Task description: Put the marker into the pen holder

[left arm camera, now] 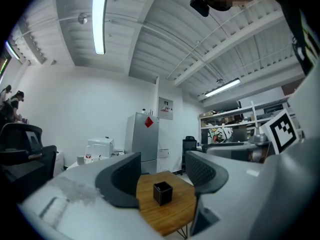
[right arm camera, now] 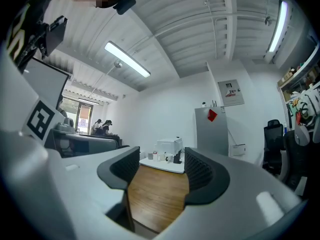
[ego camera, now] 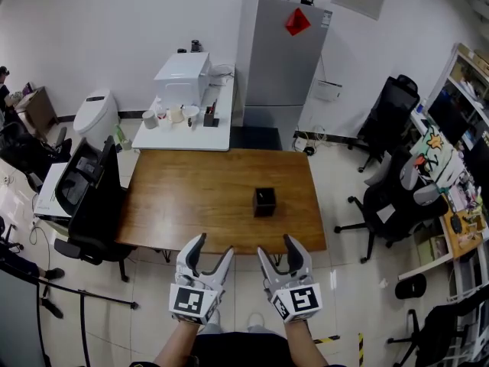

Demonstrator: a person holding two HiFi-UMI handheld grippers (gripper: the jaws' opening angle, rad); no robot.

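A small black cube-shaped pen holder (ego camera: 264, 202) stands on the right half of the brown wooden table (ego camera: 183, 205); the left gripper view shows the pen holder (left arm camera: 163, 192) between its jaws, some way off. No marker shows in any view. My left gripper (ego camera: 212, 252) is held open short of the table's near edge, with nothing between its fingers. My right gripper (ego camera: 278, 248) is open and empty beside it, level with the same edge. The right gripper view looks over the bare table top (right arm camera: 157, 196).
A black office chair (ego camera: 95, 205) stands at the table's left end. Behind the table is a white side table (ego camera: 191, 132) with cups and a white appliance, then a grey fridge (ego camera: 279, 60). More black chairs (ego camera: 390, 197) and a cluttered desk fill the right.
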